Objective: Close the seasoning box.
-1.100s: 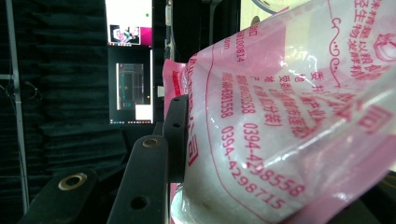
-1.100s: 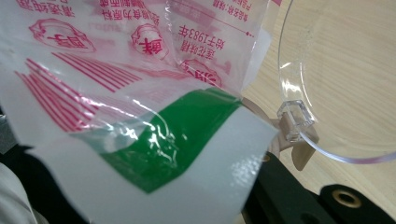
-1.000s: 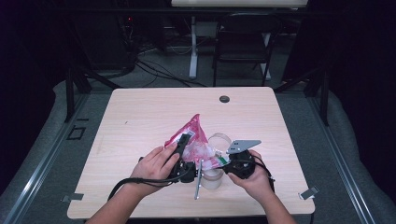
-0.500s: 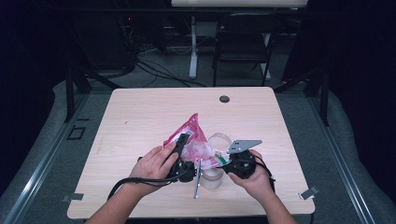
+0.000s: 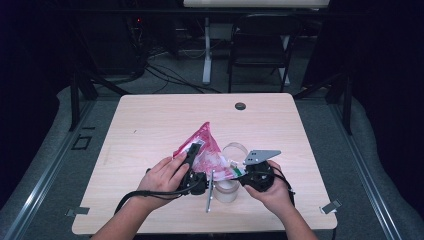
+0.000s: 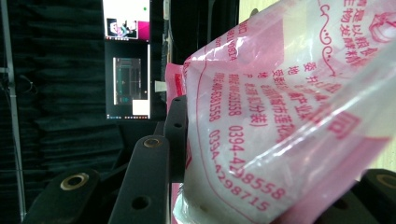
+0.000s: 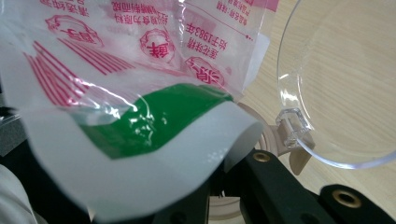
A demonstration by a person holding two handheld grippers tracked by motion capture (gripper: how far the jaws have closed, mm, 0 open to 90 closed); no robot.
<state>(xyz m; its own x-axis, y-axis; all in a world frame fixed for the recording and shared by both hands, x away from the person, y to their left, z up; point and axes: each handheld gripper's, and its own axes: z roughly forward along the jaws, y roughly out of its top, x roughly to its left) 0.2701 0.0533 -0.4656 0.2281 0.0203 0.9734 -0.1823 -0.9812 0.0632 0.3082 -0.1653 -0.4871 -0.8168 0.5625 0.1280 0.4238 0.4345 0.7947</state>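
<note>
Two grippers share one pink printed bag [image 5: 204, 150] near the table's [image 5: 150, 125] front middle: our left gripper [image 5: 192, 150] clamps its side, our right gripper [image 5: 239, 172] is pinched tight on its green-and-white edge, just beside a clear lidded jar [image 5: 227, 187].

- Plastic bag [image 5: 204, 150]: translucent pink and white, printed with red characters, digits and thin red stripes; one solid green patch beside a plain white edge.
- Round lid [image 7: 336, 84]: clear, colourless.
- Table [image 5: 150, 120]: pale wood grain.
- Left gripper [image 5: 192, 157] and right gripper [image 5: 239, 172]: black, brass-coloured screw holes.
</note>
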